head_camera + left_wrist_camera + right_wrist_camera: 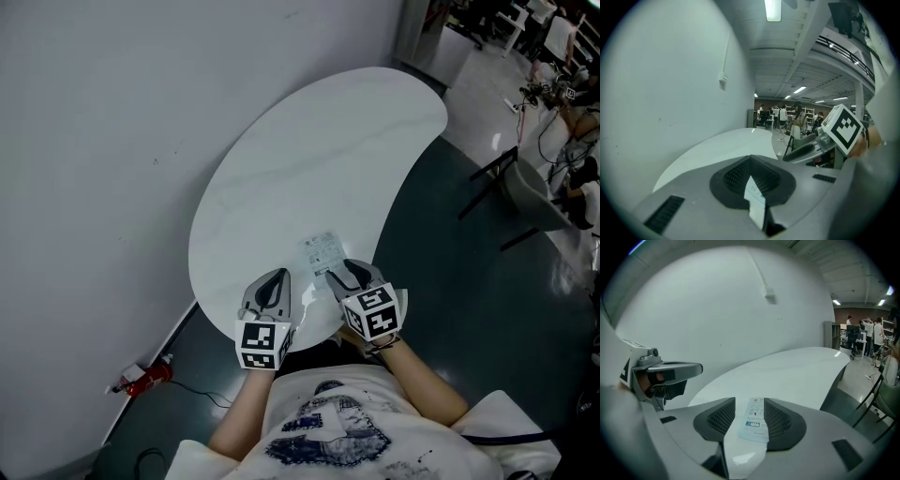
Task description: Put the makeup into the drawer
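Table point(309, 159): white, oval.
Packet point(323, 253): flat on the table by its near edge, between the right gripper's point(350, 274) jaws, which stand narrowly apart and do not press it.
Left gripper point(275, 281): jaws together at the tips, seemingly pinching a printed white slip point(755, 199).
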`<state>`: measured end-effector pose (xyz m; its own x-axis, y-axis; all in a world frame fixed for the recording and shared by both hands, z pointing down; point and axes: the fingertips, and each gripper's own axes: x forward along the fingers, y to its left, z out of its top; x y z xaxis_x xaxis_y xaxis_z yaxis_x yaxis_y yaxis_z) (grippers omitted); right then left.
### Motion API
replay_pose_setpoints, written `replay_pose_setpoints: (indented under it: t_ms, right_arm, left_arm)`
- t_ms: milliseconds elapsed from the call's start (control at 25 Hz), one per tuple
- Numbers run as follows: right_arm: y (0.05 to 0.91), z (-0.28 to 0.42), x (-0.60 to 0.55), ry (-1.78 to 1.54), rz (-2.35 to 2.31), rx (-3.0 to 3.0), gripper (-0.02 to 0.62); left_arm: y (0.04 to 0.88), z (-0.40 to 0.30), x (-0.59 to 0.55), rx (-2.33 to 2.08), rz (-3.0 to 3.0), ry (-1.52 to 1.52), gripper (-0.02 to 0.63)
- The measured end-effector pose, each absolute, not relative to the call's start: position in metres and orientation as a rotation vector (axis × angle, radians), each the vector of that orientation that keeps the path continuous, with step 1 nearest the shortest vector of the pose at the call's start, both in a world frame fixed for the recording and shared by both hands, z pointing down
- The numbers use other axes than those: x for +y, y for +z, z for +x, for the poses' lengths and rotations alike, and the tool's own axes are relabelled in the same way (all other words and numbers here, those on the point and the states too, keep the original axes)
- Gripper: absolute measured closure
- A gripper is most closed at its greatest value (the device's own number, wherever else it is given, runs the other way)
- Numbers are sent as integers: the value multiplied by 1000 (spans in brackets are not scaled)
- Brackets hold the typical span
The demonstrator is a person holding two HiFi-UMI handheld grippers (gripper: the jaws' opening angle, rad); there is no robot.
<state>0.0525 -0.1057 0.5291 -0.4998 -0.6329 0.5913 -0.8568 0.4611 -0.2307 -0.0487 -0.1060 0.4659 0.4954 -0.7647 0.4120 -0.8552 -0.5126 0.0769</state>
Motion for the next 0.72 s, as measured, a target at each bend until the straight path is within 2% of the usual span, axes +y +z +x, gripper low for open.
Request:
replay_pose_setpoints:
  t_ms: [200, 520, 720]
  right_arm:
    - [544, 49, -111, 730, 1197, -2291, 334]
    - [561, 42, -121, 722, 1198, -2300, 242]
    - [577, 42, -124, 695, 1171, -2261, 233]
  left_arm:
    - [471, -47, -108, -1390, 2445, 496, 559]
    - [479, -52, -108, -1411, 2411, 516, 560]
    - [479, -52, -108, -1413, 2403, 530, 559]
